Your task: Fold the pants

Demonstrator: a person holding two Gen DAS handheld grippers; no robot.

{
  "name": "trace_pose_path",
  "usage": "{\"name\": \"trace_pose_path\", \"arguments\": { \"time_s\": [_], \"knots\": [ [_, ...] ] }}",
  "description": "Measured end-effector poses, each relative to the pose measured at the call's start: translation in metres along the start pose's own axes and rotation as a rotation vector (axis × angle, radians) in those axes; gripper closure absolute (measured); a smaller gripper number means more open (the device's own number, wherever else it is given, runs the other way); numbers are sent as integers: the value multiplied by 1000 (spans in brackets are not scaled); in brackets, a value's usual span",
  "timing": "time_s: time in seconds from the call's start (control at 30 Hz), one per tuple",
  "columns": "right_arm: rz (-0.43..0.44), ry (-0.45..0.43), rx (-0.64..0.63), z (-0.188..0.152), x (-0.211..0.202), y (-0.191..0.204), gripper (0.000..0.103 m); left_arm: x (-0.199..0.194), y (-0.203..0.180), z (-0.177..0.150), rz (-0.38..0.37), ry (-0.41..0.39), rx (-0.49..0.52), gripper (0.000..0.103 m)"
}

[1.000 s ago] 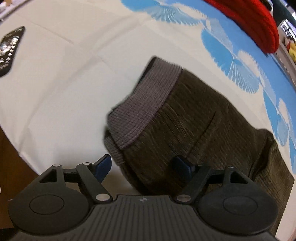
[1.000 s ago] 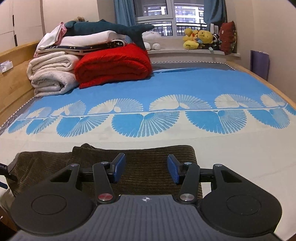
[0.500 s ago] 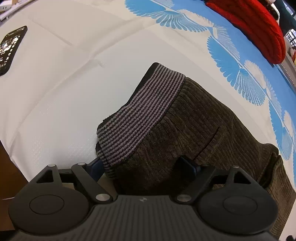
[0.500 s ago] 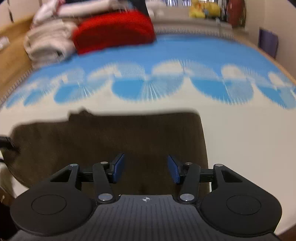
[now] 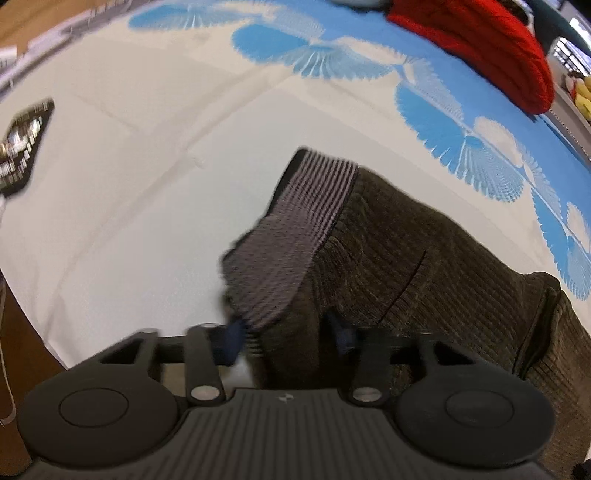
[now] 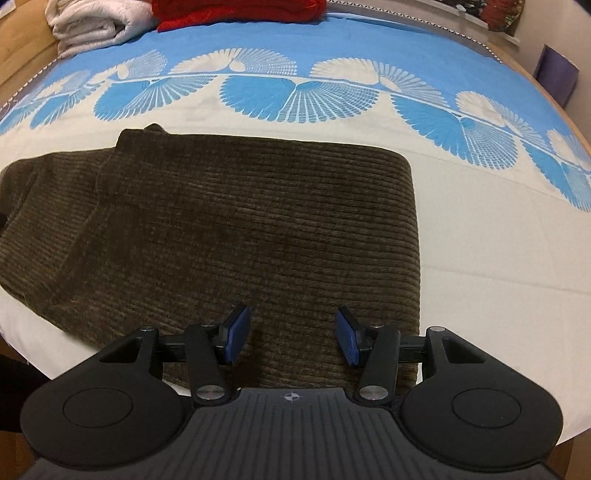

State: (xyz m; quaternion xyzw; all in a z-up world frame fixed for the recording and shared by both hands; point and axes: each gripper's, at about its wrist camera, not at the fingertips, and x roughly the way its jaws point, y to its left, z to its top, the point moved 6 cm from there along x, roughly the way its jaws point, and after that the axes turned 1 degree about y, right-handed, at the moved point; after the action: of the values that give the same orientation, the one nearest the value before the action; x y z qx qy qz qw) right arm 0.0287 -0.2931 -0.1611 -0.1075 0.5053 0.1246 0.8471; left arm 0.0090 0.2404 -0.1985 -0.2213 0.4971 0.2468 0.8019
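Note:
Dark brown corduroy pants (image 6: 236, 221) lie folded on the bed. Their grey striped waistband (image 5: 295, 236) shows in the left wrist view, raised and bunched. My left gripper (image 5: 288, 338) straddles the near waistband corner, with cloth filling the gap between its blue pads; the jaws stand part closed and the frame is blurred. My right gripper (image 6: 291, 339) is open and empty, low over the near edge of the pants by the folded right end.
The bed sheet (image 6: 480, 229) is cream near me and blue with fan patterns farther off. A red blanket (image 5: 487, 44) and white folded bedding (image 6: 96, 22) lie at the far end. A dark phone-like object (image 5: 22, 144) lies at the left on the sheet.
My left gripper has pushed onto the waistband corner and narrowed around it, lifting the band. My right gripper has tilted down and come lower over the pants, still open.

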Motion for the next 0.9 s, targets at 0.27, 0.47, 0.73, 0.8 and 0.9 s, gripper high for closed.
{"name": "trace_pose_path", "arguments": {
  "time_s": [0.27, 0.47, 0.73, 0.8, 0.9],
  "knots": [
    [-14, 22, -11, -1, 4, 2, 50, -81, -62, 1, -64, -357, 235, 74],
    [-17, 25, 26, -5, 5, -6, 50, -170, -178, -42, -304, -686, 509, 75],
    [130, -198, 587, -9, -40, -101, 49, -158, -345, -195, -601, -546, 1006, 61],
    [192, -190, 697, -17, -38, -116, 46, -134, -351, -212, -655, -372, 1088, 55],
    [231, -162, 760, -23, -31, -122, 39, -138, -334, -182, -755, -283, 973, 47]
  ]
}}
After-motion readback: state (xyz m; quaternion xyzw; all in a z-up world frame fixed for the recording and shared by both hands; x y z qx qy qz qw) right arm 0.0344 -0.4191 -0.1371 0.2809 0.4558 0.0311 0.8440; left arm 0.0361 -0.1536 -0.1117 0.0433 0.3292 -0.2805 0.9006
